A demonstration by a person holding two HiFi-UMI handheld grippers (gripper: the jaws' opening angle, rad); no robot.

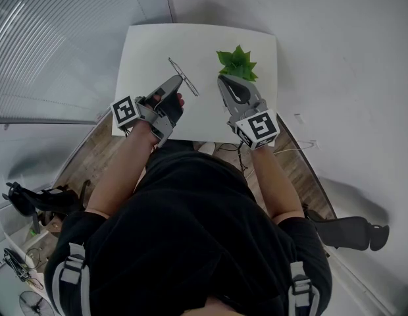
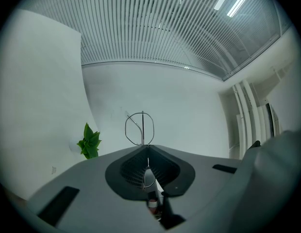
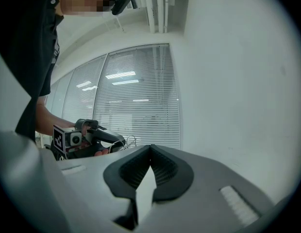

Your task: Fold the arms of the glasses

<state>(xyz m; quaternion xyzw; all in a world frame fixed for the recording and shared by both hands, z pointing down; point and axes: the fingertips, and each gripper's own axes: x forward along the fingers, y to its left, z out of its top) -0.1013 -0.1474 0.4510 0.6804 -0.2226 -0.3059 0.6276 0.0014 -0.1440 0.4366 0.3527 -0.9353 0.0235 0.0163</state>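
Fingers point(image 2: 126, 166) of the left gripper point(image 1: 176, 81) are pinching together on the thin wire glasses point(image 1: 184, 77), gripping them at the very tips. One lens loop is sticking out past those tips toward the upper middle of the head view, above the white surface point(image 1: 151, 48). Over at centre right, the right gripper point(image 1: 222, 80) is keeping its fingers point(image 3: 166, 168) pressed together on nothing, hovering just beside a green plant point(image 1: 237, 63), apart from the glasses.

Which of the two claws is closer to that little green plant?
Right. The right claw has its tip right beside the plant; the left claw is farther off to the left, holding the glasses.
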